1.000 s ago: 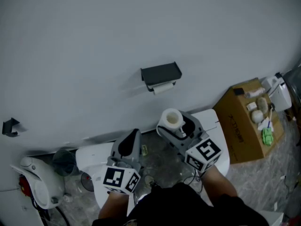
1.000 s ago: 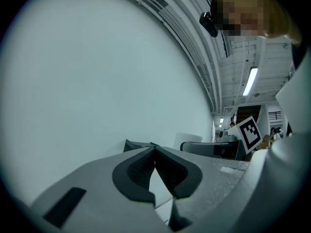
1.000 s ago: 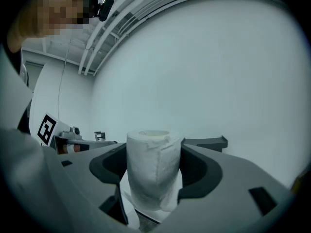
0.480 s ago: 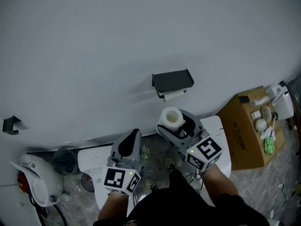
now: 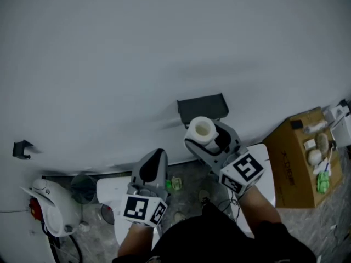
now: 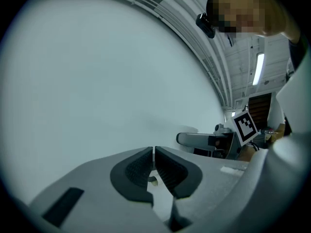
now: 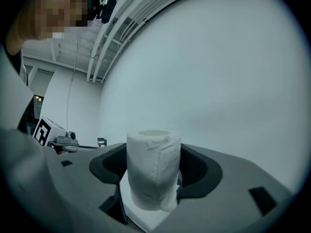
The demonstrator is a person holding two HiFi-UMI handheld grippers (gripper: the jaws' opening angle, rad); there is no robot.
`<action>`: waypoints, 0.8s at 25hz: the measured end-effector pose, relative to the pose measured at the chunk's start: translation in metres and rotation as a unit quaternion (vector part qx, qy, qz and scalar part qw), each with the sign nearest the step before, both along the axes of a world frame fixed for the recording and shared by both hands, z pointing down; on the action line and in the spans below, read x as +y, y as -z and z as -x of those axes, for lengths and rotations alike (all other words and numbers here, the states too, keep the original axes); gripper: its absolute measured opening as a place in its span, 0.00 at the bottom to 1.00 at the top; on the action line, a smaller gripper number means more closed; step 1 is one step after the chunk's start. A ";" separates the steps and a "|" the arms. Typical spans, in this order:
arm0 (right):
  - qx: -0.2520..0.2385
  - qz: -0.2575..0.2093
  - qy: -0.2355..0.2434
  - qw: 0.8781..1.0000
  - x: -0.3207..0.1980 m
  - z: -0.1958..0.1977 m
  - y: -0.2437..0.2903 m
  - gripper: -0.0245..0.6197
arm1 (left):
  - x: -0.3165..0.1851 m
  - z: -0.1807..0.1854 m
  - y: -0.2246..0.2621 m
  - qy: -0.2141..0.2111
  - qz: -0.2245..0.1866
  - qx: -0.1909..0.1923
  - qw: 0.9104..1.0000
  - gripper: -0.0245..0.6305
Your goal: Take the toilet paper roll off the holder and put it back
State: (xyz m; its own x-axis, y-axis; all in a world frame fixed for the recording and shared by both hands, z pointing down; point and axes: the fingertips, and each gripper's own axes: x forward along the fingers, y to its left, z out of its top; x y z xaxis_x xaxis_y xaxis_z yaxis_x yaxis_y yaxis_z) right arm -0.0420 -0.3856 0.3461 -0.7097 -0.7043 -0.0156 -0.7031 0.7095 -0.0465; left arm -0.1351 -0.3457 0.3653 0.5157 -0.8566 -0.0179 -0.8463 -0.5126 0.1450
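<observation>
In the head view a black wall holder (image 5: 202,106) hangs on the pale wall. My right gripper (image 5: 205,138) is shut on a white toilet paper roll (image 5: 201,131), held upright just below and in front of the holder, and the roll covers the holder's underside. In the right gripper view the roll (image 7: 153,171) stands between the dark pads (image 7: 197,171) of my right gripper (image 7: 154,178). My left gripper (image 5: 155,156) is lower left of the roll, shut and empty. Its jaws meet in the left gripper view (image 6: 154,154), where the right gripper (image 6: 214,140) shows to the right.
An open cardboard box (image 5: 296,163) with small items stands at the right. A white toilet (image 5: 112,188) and a grey bin (image 5: 82,186) sit below the wall, and a white appliance (image 5: 49,210) is at the far left. A small black bracket (image 5: 22,148) is on the wall.
Both grippers have moved forward toward the wall. The held roll has risen in the picture and now overlaps the holder's lower edge, hiding the white paper that showed beneath it.
</observation>
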 end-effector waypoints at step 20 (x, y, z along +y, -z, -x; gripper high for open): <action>-0.010 -0.011 0.001 1.000 -0.100 -0.075 0.013 0.51 | -0.069 -0.078 0.001 0.011 -0.003 -0.018 1.000 0.13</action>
